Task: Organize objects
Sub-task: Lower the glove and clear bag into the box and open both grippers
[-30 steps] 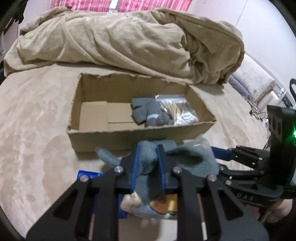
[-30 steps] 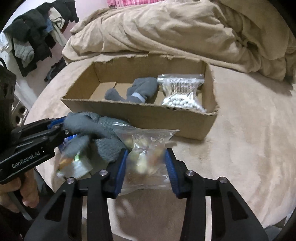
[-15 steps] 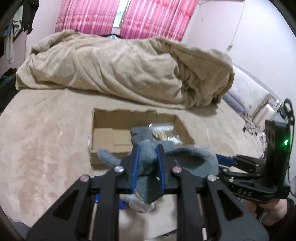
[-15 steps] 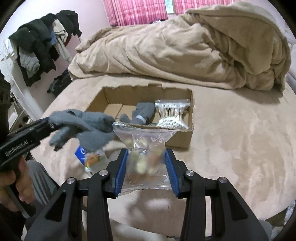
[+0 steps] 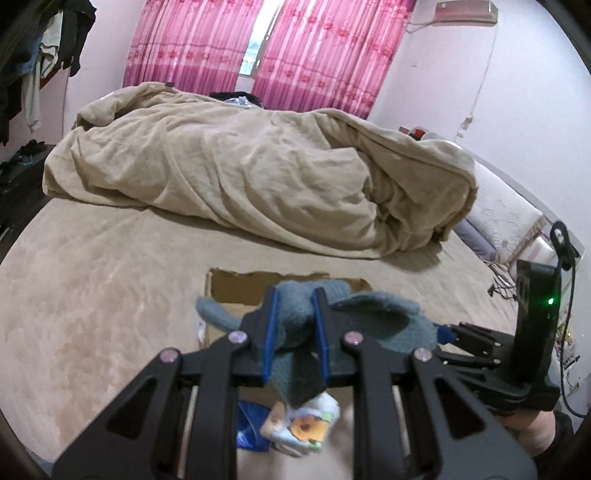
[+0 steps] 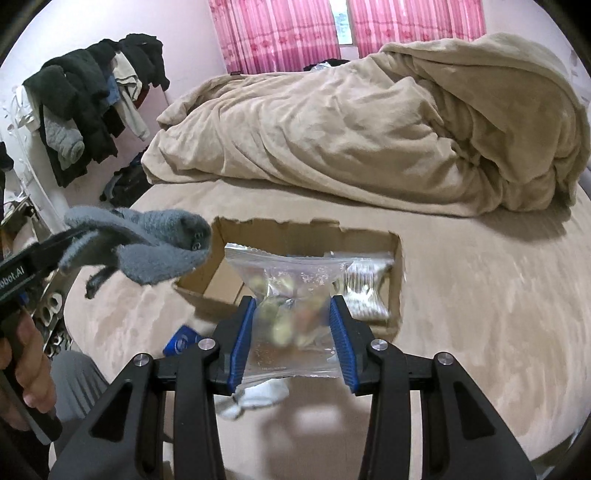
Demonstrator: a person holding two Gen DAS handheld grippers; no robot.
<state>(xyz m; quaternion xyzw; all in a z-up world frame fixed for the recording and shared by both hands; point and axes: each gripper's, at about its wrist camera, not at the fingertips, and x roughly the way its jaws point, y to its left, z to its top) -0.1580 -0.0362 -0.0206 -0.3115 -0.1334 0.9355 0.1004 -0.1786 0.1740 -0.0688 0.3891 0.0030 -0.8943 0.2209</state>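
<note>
fuzzy grey glove (image 5: 295, 314) pinched, crinkly clear bag (image 6: 291, 306) clamped

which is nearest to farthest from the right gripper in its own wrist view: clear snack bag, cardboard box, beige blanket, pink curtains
1. clear snack bag, clamped in the right gripper.
2. cardboard box, just beyond on the bed.
3. beige blanket, heaped behind the box.
4. pink curtains, on the back wall.

Grey-blue knitted glove (image 5: 295, 314), fuzzy. Clear plastic zip bag (image 6: 291, 295) showing yellowish and reddish bits. Plain brown cardboard box (image 6: 395, 273). Beige plush blanket (image 5: 240, 177); bright pink curtains (image 5: 306, 48), striped with small flowers.
</note>
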